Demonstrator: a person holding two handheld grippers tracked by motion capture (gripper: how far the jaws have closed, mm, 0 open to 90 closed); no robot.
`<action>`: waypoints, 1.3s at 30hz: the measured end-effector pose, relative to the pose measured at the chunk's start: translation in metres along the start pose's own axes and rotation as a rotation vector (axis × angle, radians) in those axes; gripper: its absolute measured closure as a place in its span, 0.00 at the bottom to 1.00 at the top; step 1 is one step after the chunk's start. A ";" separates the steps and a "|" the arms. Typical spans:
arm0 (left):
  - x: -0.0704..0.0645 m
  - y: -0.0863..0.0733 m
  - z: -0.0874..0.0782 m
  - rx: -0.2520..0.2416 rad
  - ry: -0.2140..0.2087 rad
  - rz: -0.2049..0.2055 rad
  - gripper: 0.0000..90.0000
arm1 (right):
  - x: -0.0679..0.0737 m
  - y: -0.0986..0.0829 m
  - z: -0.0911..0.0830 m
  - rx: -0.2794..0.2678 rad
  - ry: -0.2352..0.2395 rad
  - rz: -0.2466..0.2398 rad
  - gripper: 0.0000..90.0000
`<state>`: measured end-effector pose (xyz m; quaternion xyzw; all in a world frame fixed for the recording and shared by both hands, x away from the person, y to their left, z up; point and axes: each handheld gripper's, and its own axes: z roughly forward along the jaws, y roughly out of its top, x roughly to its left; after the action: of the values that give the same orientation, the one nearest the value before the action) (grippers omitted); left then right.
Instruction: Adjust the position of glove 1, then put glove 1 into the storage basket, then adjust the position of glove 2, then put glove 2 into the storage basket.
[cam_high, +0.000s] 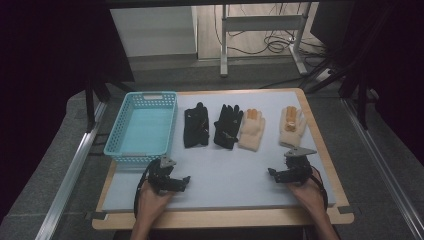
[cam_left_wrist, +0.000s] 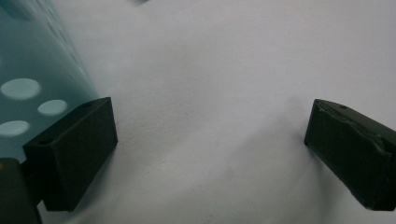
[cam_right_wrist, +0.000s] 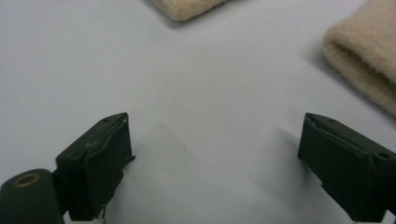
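Two black gloves (cam_high: 195, 125) (cam_high: 227, 126) and two beige gloves (cam_high: 251, 129) (cam_high: 292, 126) lie in a row across the far half of the white mat (cam_high: 225, 170). A light blue basket (cam_high: 142, 127) stands at the mat's left. My left gripper (cam_high: 184, 183) rests low on the mat just in front of the basket, open, with the basket wall (cam_left_wrist: 28, 84) beside its left jaw. My right gripper (cam_high: 274, 174) rests open near the front right, below the rightmost beige glove. Beige cuffs (cam_right_wrist: 364, 70) (cam_right_wrist: 187, 7) lie ahead of the right gripper (cam_right_wrist: 215, 154). Nothing is between either pair of jaws.
The mat lies on a wooden table (cam_high: 330, 150) with edges close at the front and right. Behind the table stand a metal frame (cam_high: 260, 35) and cables on the floor. Rails (cam_high: 70, 165) run along both sides of the table.
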<state>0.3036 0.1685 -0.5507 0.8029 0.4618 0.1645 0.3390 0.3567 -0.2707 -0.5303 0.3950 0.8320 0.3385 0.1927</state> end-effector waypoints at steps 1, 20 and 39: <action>0.000 0.000 0.000 -0.001 0.000 -0.001 0.03 | 0.000 0.000 0.000 0.000 0.000 0.000 0.09; -0.001 -0.001 0.000 -0.006 0.004 -0.002 0.04 | 0.000 0.001 0.000 0.004 0.004 0.009 0.10; -0.001 -0.001 0.000 -0.007 0.003 -0.003 0.04 | 0.021 0.041 0.009 -0.027 0.096 -0.043 0.20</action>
<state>0.3025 0.1685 -0.5509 0.8007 0.4631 0.1668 0.3414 0.3710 -0.2313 -0.5081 0.3576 0.8441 0.3639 0.1650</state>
